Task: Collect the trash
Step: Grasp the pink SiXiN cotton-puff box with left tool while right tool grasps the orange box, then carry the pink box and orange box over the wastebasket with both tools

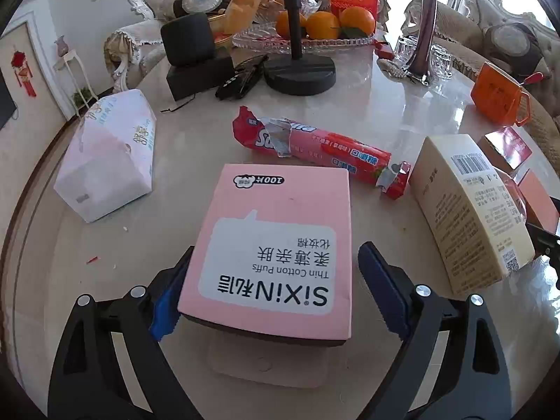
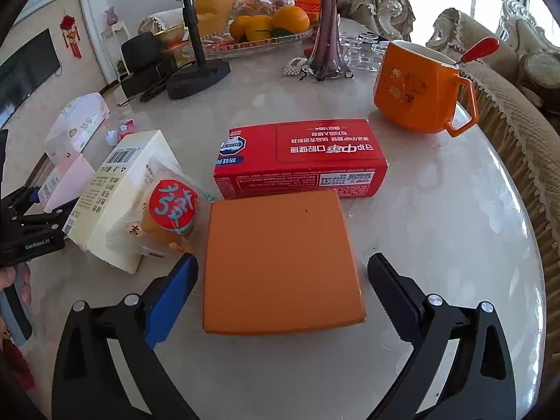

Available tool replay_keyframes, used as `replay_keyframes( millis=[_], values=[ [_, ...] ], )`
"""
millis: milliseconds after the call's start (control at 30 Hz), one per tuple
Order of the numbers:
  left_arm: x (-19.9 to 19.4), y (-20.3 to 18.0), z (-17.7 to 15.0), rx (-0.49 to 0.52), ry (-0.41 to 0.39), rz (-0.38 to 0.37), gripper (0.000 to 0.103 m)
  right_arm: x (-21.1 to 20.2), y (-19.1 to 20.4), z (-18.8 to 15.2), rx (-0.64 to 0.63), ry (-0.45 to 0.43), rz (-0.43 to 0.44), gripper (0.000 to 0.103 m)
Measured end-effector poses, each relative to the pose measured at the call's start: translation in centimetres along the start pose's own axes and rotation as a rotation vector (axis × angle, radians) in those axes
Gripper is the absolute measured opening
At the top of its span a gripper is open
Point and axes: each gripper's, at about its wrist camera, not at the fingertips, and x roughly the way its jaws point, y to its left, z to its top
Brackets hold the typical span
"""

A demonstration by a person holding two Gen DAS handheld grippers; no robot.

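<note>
- So, the left gripper has its jaws spread wide on either side of a pink cotton-puff box on the table. The left blue pad looks right up against the box's edge, the right pad stands just off it, so not really pinching yet.
- Beyond the pink box, further away, lies a torn red snack wrapper, stretched across the table.
- Far left there's a white tissue pack, and to the right a cream carton with a barcode.
- The right gripper is spread too, jaws either side of an orange box, with a small gap on both sides as far as I can see.
- Just past the orange box sits a red toothpaste box, the two looking like they touch.
- Left of the orange box is a crumpled clear bag with a red sticker, leaning on the cream carton.
- Far right stands an orange mug with a red-handled spoon in it.
- Way at the back: a glass tray with oranges and a dark vase.
</note>
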Motion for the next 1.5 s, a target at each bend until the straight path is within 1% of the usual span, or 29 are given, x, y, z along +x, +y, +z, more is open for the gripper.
replay_keyframes(
  millis=[33,67,133,267,433,567,700,800,967,1033,1100,1167,1200,1267,1367,1400,1433,1467,1500],
  values=[
    [0.0,0.0,0.0,0.003,0.000,0.001,0.077,-0.1,0.0,0.0,0.002,-0.003,-0.011,0.085],
    [-0.1,-0.1,0.0,0.007,-0.005,0.000,0.066,-0.3,-0.1,-0.1,0.006,-0.009,-0.022,0.081],
    [-0.2,-0.3,0.0,0.010,-0.009,0.001,0.066,-0.5,-0.2,-0.1,0.010,-0.022,-0.021,0.069],
    [-0.7,-0.5,-0.6,0.015,-0.012,0.018,0.065,-0.8,-0.3,-0.6,0.014,-0.022,-0.027,0.068],
    [-2.4,0.1,-2.0,-0.019,-0.011,0.023,0.065,-2.1,-0.5,-1.7,0.033,-0.017,-0.008,0.069],
    [-5.3,0.2,-3.4,-0.029,-0.029,0.016,0.065,-4.5,-0.6,-2.9,0.072,-0.022,0.031,0.069],
    [-9.7,-0.5,-5.7,-0.009,-0.067,0.033,0.065,-7.8,0.5,-4.8,0.075,-0.046,0.075,0.069],
    [-13.3,-1.1,-7.9,-0.005,-0.100,0.030,0.065,-10.6,1.5,-6.9,0.069,-0.076,0.121,0.068],
    [-19.6,-2.5,-13.7,-0.003,-0.163,-0.014,0.065,-15.2,3.2,-11.8,0.056,-0.124,0.215,0.069],
    [-21.4,-2.9,-16.0,-0.002,-0.182,-0.026,0.065,-16.5,3.6,-13.7,0.058,-0.137,0.252,0.069],
    [-23.4,-3.2,-19.0,-0.016,-0.202,-0.049,0.065,-18.1,3.9,-16.1,0.060,-0.154,0.288,0.069],
    [-24.9,-3.3,-21.8,-0.033,-0.218,-0.081,0.065,-20.0,4.2,-18.9,0.053,-0.180,0.321,0.069],
    [-25.8,-3.5,-23.8,-0.046,-0.228,-0.102,0.065,-20.9,4.3,-20.5,0.051,-0.191,0.331,0.069],
    [-26.9,-4.1,-27.1,-0.053,-0.235,-0.139,0.065,-22.5,4.4,-24.3,0.073,-0.206,0.373,0.069],
    [-28.0,-5.7,-32.8,-0.057,-0.220,-0.199,0.065,-23.5,4.5,-29.7,0.120,-0.179,0.436,0.069],
    [-28.1,-6.7,-35.1,-0.052,-0.206,-0.214,0.065,-23.6,4.5,-31.1,0.129,-0.169,0.442,0.069],
    [-28.0,-7.6,-36.9,-0.040,-0.192,-0.217,0.065,-23.5,4.7,-32.6,0.133,-0.154,0.438,0.069],
    [-27.5,-8.5,-38.5,-0.026,-0.168,-0.212,0.065,-22.9,5.1,-34.4,0.127,-0.128,0.414,0.069],
    [-26.6,-9.6,-40.4,-0.017,-0.130,-0.212,0.065,-22.0,5.4,-35.7,0.130,-0.096,0.392,0.069]
  ],
)
